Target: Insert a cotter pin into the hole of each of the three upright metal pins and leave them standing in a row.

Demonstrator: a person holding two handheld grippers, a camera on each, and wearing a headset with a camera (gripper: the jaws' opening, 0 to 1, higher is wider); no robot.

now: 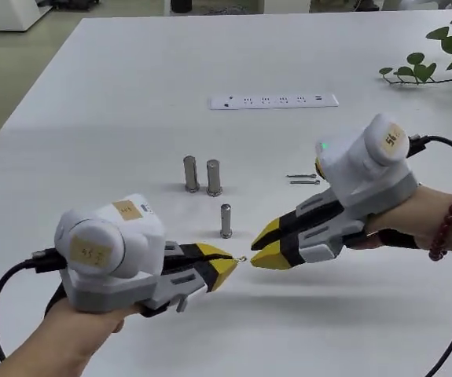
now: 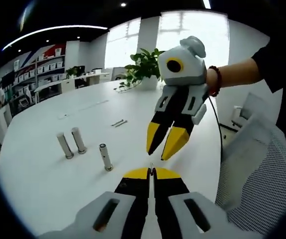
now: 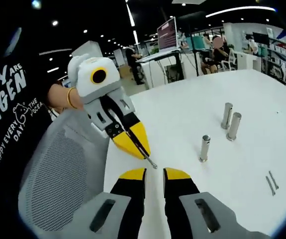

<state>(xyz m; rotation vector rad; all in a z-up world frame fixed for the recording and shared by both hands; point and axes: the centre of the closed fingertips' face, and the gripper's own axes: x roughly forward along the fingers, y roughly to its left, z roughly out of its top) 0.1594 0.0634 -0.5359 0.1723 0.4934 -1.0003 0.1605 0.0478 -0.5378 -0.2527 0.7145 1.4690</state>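
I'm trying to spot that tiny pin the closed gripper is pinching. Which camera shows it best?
The right gripper view: the cotter pin juts clear of the left gripper against the white table. The head view shows a speck; the left gripper view, a sliver between its tips.

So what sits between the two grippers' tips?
A thin cotter pin, held in the shut left gripper; clearest in the right gripper view.

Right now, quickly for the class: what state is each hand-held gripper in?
Left hand-held gripper: shut on a cotter pin.
Right hand-held gripper: open, holding nothing.
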